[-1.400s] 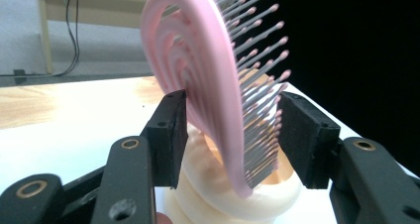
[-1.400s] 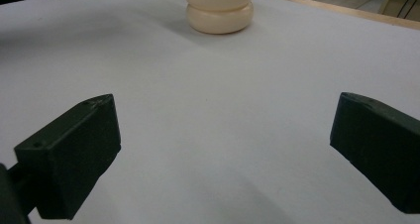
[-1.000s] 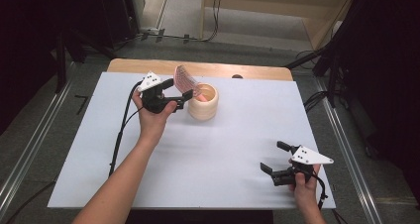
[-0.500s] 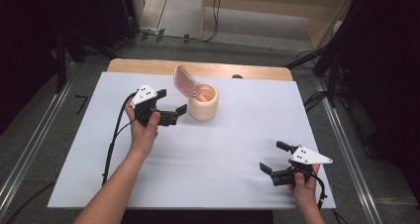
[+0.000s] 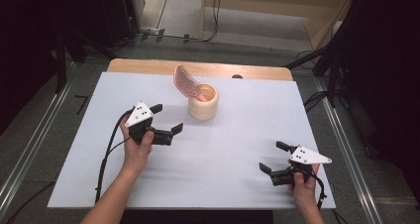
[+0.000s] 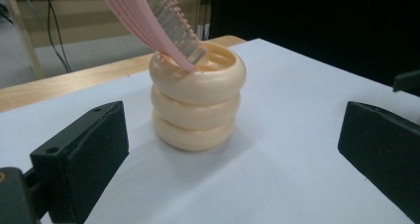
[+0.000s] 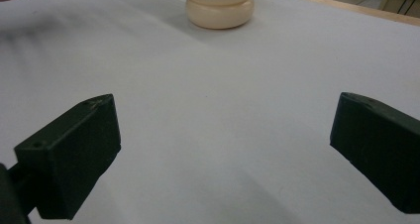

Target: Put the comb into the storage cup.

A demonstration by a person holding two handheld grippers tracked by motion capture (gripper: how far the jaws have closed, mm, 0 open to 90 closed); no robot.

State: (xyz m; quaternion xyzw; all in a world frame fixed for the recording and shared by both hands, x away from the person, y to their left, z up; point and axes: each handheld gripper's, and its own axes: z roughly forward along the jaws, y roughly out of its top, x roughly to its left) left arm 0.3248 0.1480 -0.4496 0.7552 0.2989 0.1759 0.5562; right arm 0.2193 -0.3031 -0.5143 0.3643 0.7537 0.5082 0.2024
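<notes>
Pink comb (image 5: 186, 82) stands handle-down in the cream ribbed cup (image 5: 203, 103), leaning up and out over the cup's far-left rim; the cup sits toward the far middle of the white surface (image 5: 237, 135)

Left gripper (image 5: 166, 120) is just left of the cup, near side, its fingers (image 6: 81, 154) spread wide and just been opening, nothing between them. Right gripper (image 5: 275, 157) rests well apart from the cup, toward the near right corner, fingers (image 7: 69, 154) spread, empty

We judge the comb light, thin, stiff plastic with slightly flexible teeth, smooth and likely to pivot if pinched on the teeth. We would take it across the flat spine above the cup's rim. The cup looks light enough to tip or slide when the comb drags on its rim
</notes>
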